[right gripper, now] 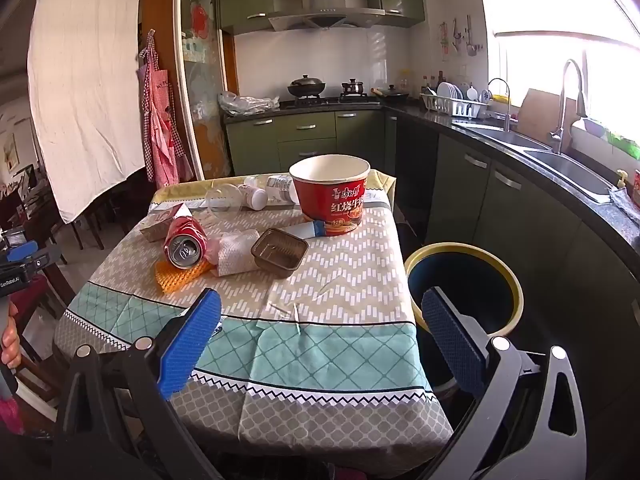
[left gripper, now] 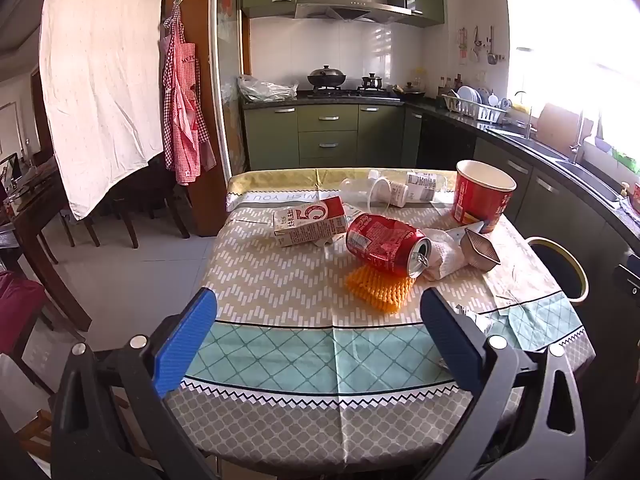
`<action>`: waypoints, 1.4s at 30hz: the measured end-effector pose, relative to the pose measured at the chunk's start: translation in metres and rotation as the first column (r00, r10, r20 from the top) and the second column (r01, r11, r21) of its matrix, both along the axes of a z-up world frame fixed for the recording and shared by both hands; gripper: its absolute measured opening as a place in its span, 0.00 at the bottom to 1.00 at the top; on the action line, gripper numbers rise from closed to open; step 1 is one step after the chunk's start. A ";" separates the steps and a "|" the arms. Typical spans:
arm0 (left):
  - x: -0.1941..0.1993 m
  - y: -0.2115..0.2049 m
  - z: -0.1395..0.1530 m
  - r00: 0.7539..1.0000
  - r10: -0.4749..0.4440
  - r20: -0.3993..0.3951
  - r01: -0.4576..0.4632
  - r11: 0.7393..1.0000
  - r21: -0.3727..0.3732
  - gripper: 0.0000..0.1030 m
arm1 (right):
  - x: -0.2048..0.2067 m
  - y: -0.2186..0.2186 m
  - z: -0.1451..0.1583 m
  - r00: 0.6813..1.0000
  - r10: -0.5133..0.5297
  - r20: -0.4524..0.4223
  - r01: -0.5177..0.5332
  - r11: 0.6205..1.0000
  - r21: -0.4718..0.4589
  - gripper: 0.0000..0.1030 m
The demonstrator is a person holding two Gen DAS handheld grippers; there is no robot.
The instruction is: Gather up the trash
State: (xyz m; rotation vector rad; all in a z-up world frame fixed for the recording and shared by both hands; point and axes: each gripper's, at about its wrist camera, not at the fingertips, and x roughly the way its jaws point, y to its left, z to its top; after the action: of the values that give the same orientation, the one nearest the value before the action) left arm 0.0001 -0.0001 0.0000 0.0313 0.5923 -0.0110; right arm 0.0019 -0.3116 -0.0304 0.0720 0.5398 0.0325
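From the left wrist camera, the left gripper (left gripper: 318,336) hangs over the near edge of the table (left gripper: 280,412) with its blue pads spread wide and nothing between them. The trash sits past the middle of the patterned cloth: a dented red can (left gripper: 382,249) lies on its side at about 12 o'clock from the gripper, its open mouth toward 4 o'clock, resting on an orange foam net (left gripper: 378,290). A milk carton (left gripper: 310,221) lies at 11 o'clock of the can, a crumpled paper towel (left gripper: 442,254) touches the can at 3 o'clock, and a small brown tray (left gripper: 480,251) sits tilted just beyond it. A red noodle bowl (left gripper: 482,196) stands upright at 1 o'clock, with clear plastic cups (left gripper: 366,192) and bottles lying at the far edge. From the right wrist camera, the right gripper (right gripper: 320,338) is likewise spread and empty above the near cloth. The can (right gripper: 185,247) is at 10 o'clock, the brown tray (right gripper: 279,253) at 11 o'clock, the noodle bowl (right gripper: 331,196) at 12 o'clock. A yellow-rimmed bin (right gripper: 464,280) stands on the floor beside the table at 2 o'clock. A hand (right gripper: 10,340) shows at the left border.
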 end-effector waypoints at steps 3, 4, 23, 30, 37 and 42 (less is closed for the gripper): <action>0.000 0.000 0.000 1.000 0.001 0.004 -0.001 1.000 -0.002 0.94 | 0.000 -0.001 0.000 1.000 0.000 -0.001 0.000 1.000 0.008 0.96; -0.001 0.000 0.000 1.000 0.000 0.005 0.000 1.000 -0.003 0.94 | 0.000 -0.001 -0.001 1.000 0.000 -0.001 0.000 1.000 0.009 0.96; -0.004 -0.001 0.001 1.000 -0.001 -0.001 0.001 1.000 -0.001 0.94 | 0.001 0.000 -0.001 1.000 0.005 -0.005 -0.004 1.000 0.004 0.96; -0.005 0.000 -0.001 1.000 0.000 0.000 0.000 1.000 0.003 0.94 | 0.002 0.000 -0.003 1.000 0.004 -0.008 -0.004 1.000 0.007 0.96; -0.004 -0.001 -0.001 1.000 -0.003 -0.007 0.003 1.000 0.002 0.94 | 0.004 0.000 -0.007 1.000 0.004 -0.014 -0.004 1.000 0.011 0.96; -0.001 -0.001 -0.004 1.000 -0.006 -0.013 0.006 1.000 0.004 0.94 | 0.004 0.000 -0.007 1.000 0.002 -0.014 -0.002 1.000 0.012 0.96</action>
State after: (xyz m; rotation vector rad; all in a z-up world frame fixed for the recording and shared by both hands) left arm -0.0006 -0.0009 -0.0037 0.0370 0.6055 -0.0161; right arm 0.0061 -0.3119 -0.0375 0.0837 0.5538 0.0373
